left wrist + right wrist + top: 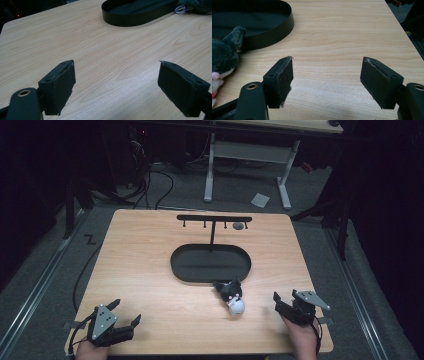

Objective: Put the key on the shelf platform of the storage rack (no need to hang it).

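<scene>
a: what do we see on the wooden table (150, 270)?

b: we see a black oval tray (210, 263) at the middle, with a black hook rack (214, 219) standing behind it. a small dark-and-white plush toy (231, 296) lies just beside the tray's near rim.

a: and our grippers?

b: our left gripper (129, 316) rests at the near left corner, jaws apart, holding nothing. our right gripper (284, 299) sits right of the toy, jaws apart too.

place: lab | cues: wooden table (150, 270), floor cables (145, 180), metal-framed bench (250, 150), dark surroundings
</scene>
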The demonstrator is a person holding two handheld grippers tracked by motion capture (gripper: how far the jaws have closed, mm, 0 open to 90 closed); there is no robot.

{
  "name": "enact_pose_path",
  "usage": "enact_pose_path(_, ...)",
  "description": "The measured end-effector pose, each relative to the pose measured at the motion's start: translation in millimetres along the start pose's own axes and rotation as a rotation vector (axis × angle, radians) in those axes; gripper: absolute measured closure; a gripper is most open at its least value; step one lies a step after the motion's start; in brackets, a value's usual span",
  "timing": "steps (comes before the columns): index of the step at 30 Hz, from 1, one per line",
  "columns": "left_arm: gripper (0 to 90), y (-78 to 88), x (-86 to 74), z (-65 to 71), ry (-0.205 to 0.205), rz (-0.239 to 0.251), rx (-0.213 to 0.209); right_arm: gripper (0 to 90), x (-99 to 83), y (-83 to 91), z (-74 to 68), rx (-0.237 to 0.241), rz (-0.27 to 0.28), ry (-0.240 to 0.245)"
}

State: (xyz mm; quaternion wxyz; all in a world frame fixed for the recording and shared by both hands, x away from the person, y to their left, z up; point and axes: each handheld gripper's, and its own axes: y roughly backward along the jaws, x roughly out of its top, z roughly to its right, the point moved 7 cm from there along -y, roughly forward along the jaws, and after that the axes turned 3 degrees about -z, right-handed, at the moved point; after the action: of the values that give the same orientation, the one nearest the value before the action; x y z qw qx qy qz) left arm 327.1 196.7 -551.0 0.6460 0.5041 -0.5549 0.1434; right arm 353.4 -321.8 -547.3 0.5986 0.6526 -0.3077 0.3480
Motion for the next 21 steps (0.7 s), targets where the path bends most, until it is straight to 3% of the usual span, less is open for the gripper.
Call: enact_pose_path(21, 15.2, -0.6, -0.2, 0.8, -0.003, -0.004, -0.002, 26.7, 1.6, 1.7, -5.3, 0.005, 0.002, 0.016)
